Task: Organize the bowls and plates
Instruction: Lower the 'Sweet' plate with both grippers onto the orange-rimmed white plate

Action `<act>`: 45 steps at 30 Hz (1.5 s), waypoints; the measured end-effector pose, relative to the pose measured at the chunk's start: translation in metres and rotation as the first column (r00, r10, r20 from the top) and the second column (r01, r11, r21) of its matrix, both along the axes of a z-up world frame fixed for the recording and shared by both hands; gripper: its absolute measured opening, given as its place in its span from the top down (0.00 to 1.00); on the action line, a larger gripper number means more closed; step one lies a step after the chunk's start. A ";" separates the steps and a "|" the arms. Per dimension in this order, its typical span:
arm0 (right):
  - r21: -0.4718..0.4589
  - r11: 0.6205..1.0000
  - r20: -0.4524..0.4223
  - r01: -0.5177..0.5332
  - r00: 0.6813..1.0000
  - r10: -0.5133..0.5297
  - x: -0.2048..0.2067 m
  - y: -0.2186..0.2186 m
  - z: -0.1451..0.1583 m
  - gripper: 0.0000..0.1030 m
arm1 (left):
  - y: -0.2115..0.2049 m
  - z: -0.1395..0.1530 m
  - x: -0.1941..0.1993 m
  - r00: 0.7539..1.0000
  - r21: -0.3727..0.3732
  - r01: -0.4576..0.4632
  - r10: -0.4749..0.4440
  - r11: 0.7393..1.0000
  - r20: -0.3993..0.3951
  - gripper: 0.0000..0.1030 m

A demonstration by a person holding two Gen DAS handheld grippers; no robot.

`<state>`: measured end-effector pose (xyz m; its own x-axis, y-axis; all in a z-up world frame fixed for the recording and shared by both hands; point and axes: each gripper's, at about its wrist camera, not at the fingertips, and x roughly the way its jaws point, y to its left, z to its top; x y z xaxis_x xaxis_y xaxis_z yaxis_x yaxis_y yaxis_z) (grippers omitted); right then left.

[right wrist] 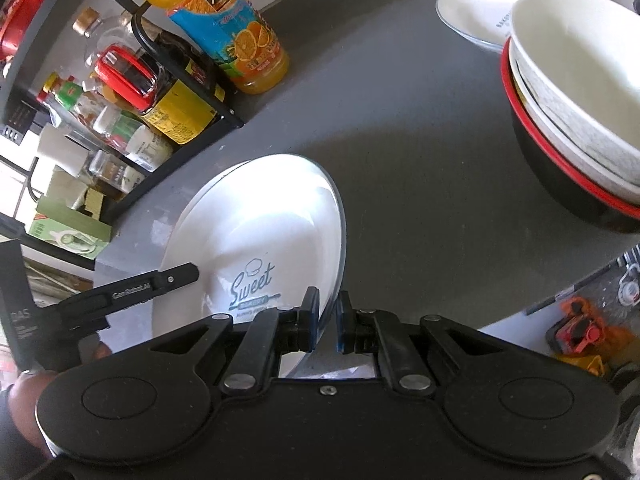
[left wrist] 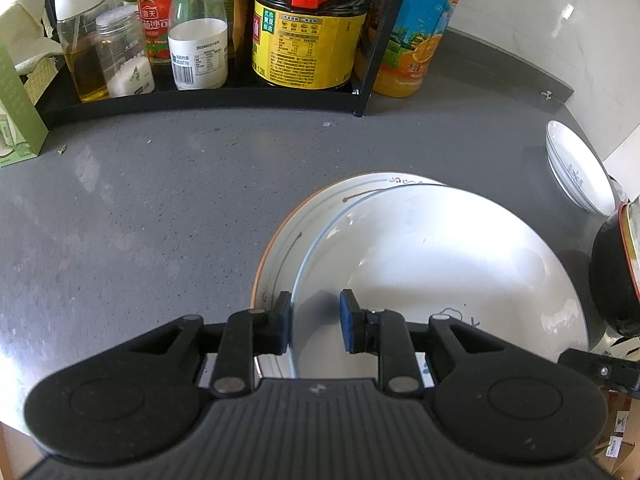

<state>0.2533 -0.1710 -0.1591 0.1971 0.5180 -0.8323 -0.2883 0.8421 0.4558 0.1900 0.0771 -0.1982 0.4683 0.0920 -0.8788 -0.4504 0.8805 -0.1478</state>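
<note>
Tongs first: left tongs [left wrist: 315, 322] are sitting partly open, straddling the near-left rim of the white blue-rimmed plate [left wrist: 440, 264]; the outer pad is touching the rim or nearly so, the inner pad is standing clear, so nothing is clamped there. Right tongs [right wrist: 328, 322] are nearly shut across the same plate's [right wrist: 256, 232] opposite rim; pads [right wrist: 311, 320] look to be touching or almost touching the edge, but I cannot tell whether they are really gripping.

Risks, biggest item down:

- Tabletop [left wrist: 140, 208]: hard grey surface, so any drop is likely chipping ceramic.
- Bowl stack [right wrist: 576, 120] (white bowls nested in a black red-rimmed bowl) is sitting near on the right side; a swing of the plate that way is risking a knock.
- Blue-rimmed plate is resting off-centre on the orange-rimmed patterned plate [left wrist: 304, 216], shifted right of it. Glazed on glazed, so it is probably sliding easily. If only the right tongs are holding, lifting is tilting the plate and it could be slipping out of a thin edge pinch.
- Small white dish [left wrist: 580, 168] is lying well apart at the far right, low risk.
- Orange juice bottle [right wrist: 240, 40] and the black condiment rack [left wrist: 200, 98] are standing behind, only in play on a forward overshoot.
</note>
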 end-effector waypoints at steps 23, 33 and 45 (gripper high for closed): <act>0.022 0.999 0.010 0.036 0.999 -0.036 -0.003 -0.006 0.001 0.94 | 0.005 -0.003 0.007 0.999 -0.041 -0.018 0.017 0.999 -0.045 0.76; 0.016 1.000 0.025 0.019 0.999 -0.020 -0.002 -0.003 0.002 0.94 | 0.004 0.003 0.011 0.998 -0.005 -0.023 0.023 1.000 -0.054 0.73; -0.021 1.000 0.040 -0.013 0.999 0.014 -0.002 0.008 -0.005 0.93 | 0.001 0.016 0.008 0.999 0.061 -0.015 0.018 0.998 -0.044 0.68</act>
<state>0.2515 -0.1635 -0.1644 0.2232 0.5036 -0.8346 -0.3175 0.8471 0.4262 0.1984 0.0777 -0.1823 0.4268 0.1529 -0.8913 -0.4697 0.8797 -0.0739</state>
